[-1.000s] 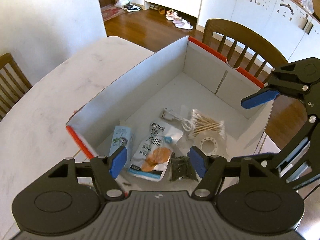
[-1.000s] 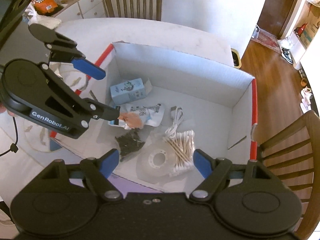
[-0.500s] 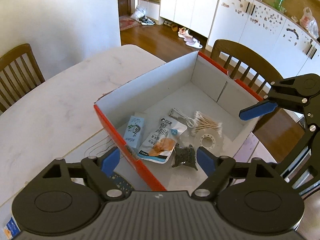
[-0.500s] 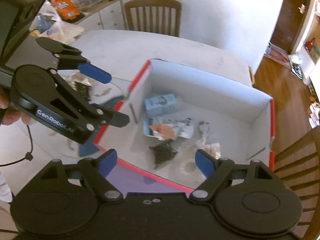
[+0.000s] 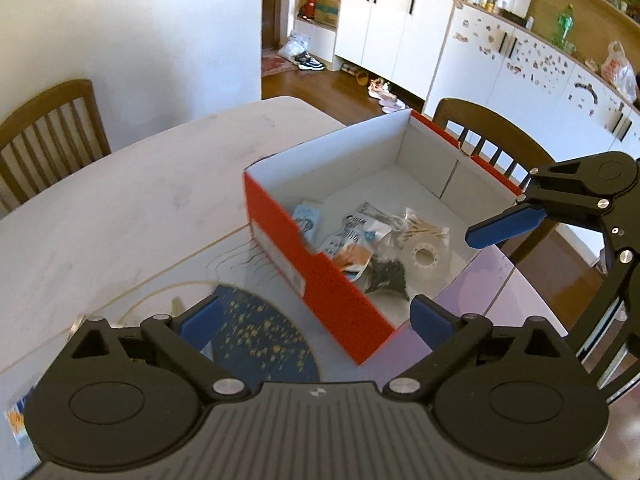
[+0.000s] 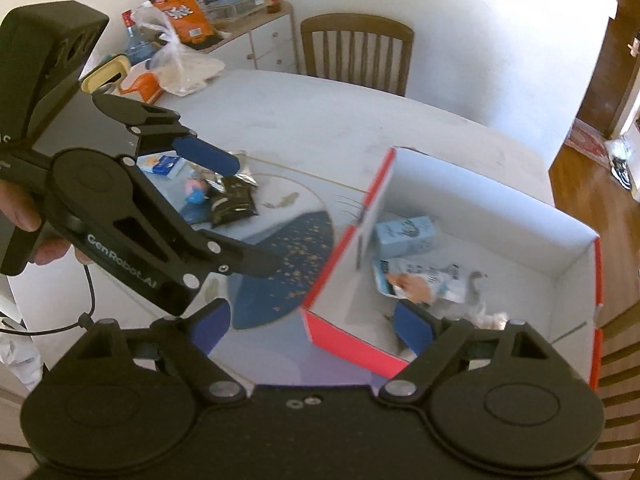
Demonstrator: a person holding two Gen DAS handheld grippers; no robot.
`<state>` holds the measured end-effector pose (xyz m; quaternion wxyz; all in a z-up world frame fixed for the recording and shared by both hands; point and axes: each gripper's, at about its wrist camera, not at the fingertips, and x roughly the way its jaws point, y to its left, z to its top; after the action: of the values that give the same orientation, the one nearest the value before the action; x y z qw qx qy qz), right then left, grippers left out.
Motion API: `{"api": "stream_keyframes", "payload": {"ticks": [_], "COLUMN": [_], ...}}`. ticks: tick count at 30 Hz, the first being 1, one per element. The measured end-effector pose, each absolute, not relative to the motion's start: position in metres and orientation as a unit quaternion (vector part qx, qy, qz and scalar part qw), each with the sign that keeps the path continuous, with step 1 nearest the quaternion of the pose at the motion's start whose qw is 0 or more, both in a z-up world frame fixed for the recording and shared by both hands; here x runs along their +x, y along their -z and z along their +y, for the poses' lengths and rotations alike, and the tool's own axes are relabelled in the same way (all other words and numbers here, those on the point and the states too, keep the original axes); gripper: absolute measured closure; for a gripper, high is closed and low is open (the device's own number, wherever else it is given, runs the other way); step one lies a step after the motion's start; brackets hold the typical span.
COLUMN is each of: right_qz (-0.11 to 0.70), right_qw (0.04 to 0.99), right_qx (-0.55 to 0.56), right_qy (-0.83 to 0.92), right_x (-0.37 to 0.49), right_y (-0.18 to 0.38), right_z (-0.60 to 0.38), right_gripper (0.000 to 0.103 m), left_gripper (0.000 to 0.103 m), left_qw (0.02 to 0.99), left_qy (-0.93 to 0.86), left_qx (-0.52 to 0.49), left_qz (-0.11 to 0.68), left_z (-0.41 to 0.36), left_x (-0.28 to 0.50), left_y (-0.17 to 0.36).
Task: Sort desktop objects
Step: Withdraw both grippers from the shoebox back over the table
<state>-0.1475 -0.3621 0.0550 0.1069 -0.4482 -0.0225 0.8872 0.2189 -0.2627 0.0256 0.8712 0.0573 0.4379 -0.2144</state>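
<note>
A red cardboard box [image 5: 320, 276] with a white inside [image 6: 480, 208] stands on the table. In it lie a light blue carton [image 5: 306, 216], a snack pouch [image 5: 352, 242], a dark packet [image 5: 386, 276], a tape roll [image 5: 424, 254], cotton swabs [image 5: 426, 232] and a white cable [image 5: 376, 212]. My left gripper [image 5: 316, 316] is open and empty, over the blue speckled mat [image 5: 256, 332] beside the box's near corner. My right gripper [image 6: 312, 324] is open and empty, above the box's red corner. On the mat side lie a dark snack bag [image 6: 232, 200], a blue and pink item [image 6: 196, 194] and a blue-white packet [image 6: 162, 164].
Wooden chairs stand at the table's far sides [image 5: 48, 128] [image 5: 492, 136] [image 6: 356, 52]. A sideboard [image 6: 256, 40] holds bags and bottles. A hand [image 6: 24, 216] grips the left tool. The table edge runs close to the box on the right.
Both grippers have drawn back and up from over the box, which now sits farther away. The loose items left of the box have come into the right wrist view. Both stay open.
</note>
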Motion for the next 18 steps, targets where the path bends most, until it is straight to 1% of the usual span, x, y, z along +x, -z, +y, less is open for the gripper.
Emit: {"api": "stream_keyframes", "payload": {"ticks": [13, 18], "right_qz": [-0.014, -0.006], "right_qw": [0.103, 0.12], "right_qx": [-0.46, -0.462], "right_qy": [-0.882, -0.879], "right_x": [-0.188, -0.205], "right_y": [-0.033, -0.029], "right_z": [-0.411, -0.426], "right_gripper": [0.013, 0.013], "left_gripper": [0.002, 0.002], "left_qw": [0.881, 0.879], "left_qy": [0.19, 0.186], "left_qx": [0.034, 0.028], "left_qz": [0.431, 0.438], "left_z": [-0.192, -0.167], "left_x": [0.187, 0.179], "left_y": [-0.029, -0.025]}}
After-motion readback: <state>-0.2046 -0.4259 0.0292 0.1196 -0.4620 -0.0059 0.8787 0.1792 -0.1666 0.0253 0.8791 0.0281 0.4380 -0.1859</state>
